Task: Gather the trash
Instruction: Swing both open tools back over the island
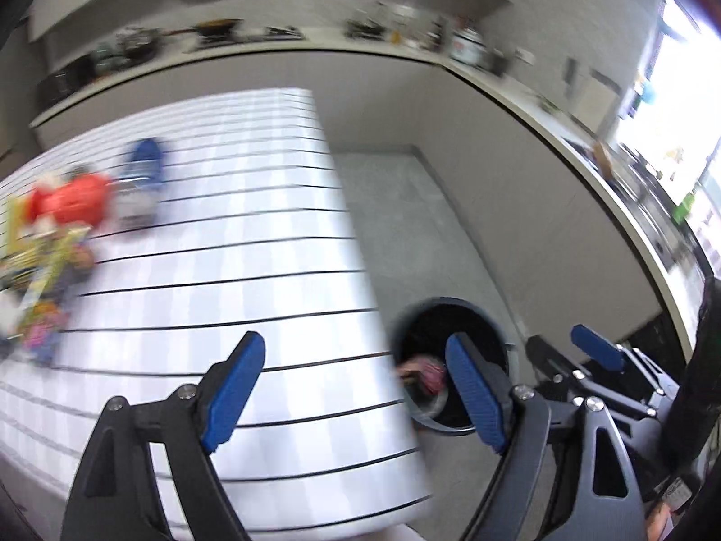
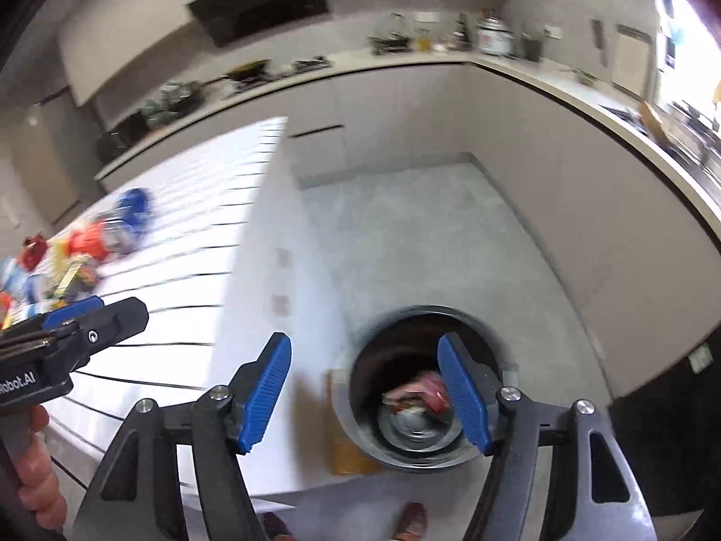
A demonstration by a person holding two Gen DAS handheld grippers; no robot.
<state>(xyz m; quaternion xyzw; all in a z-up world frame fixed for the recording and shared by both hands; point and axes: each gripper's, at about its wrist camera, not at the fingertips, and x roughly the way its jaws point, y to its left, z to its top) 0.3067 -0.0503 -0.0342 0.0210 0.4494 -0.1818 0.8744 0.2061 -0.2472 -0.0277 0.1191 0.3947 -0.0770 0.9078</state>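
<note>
A round dark trash bin (image 2: 423, 387) stands on the floor beside the table; it shows in the left wrist view (image 1: 450, 360) too. Pink and red wrappers (image 2: 421, 394) lie inside it. My right gripper (image 2: 365, 387) is open and empty, above the bin's left rim. My left gripper (image 1: 356, 387) is open and empty, over the table's right edge. A blurred pile of trash (image 1: 58, 225) lies at the table's far left: a red packet (image 1: 74, 203), a blue packet (image 1: 144, 164), yellow wrappers. The pile shows in the right wrist view (image 2: 76, 252).
The white striped table (image 1: 225, 270) fills the left. Grey floor (image 2: 405, 234) lies around the bin. An L-shaped kitchen counter (image 2: 405, 63) with pots and jars runs along the back and right. The right gripper's fingers (image 1: 595, 351) show in the left wrist view.
</note>
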